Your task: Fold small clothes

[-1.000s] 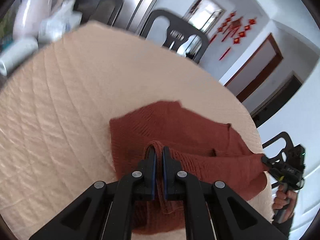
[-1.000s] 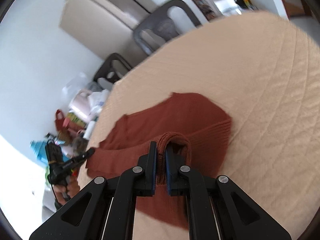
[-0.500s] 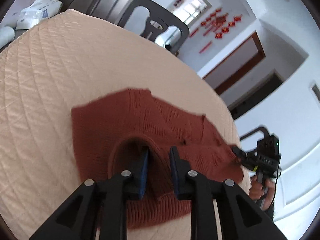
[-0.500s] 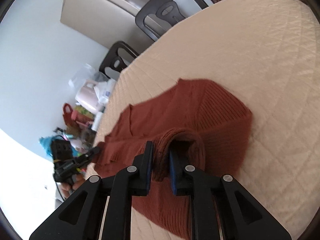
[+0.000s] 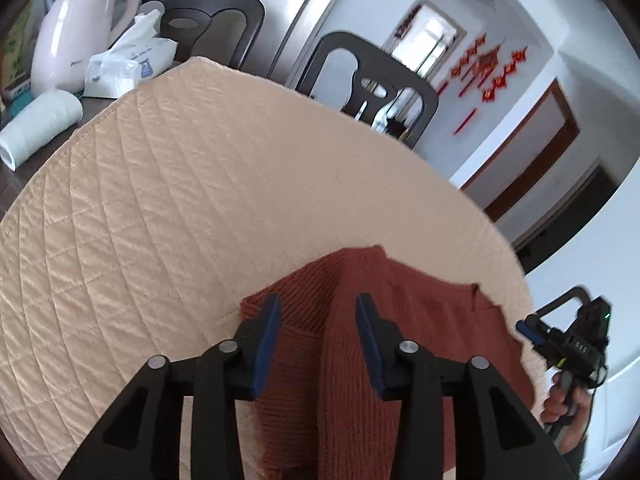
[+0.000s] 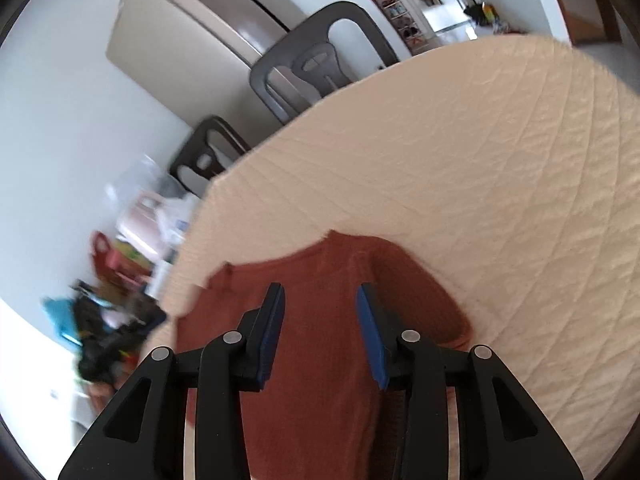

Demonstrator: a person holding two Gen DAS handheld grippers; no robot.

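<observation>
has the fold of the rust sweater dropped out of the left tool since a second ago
Yes. The left tool, jaws just opened, no longer pinches the rust sweater; the fold lies flat on the quilted table cover.

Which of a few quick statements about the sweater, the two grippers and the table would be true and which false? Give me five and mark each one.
1. The rust-brown sweater lies on a quilted peach cloth. True.
2. The left gripper is clamped on the sweater. False: its jaws have just been opening and its pads stand clear of the knit.
3. The right gripper is open. True.
4. The sweater is blue. False: it is rust-brown.
5. A pale pink kettle stands beyond the cloth's edge. True.
</observation>
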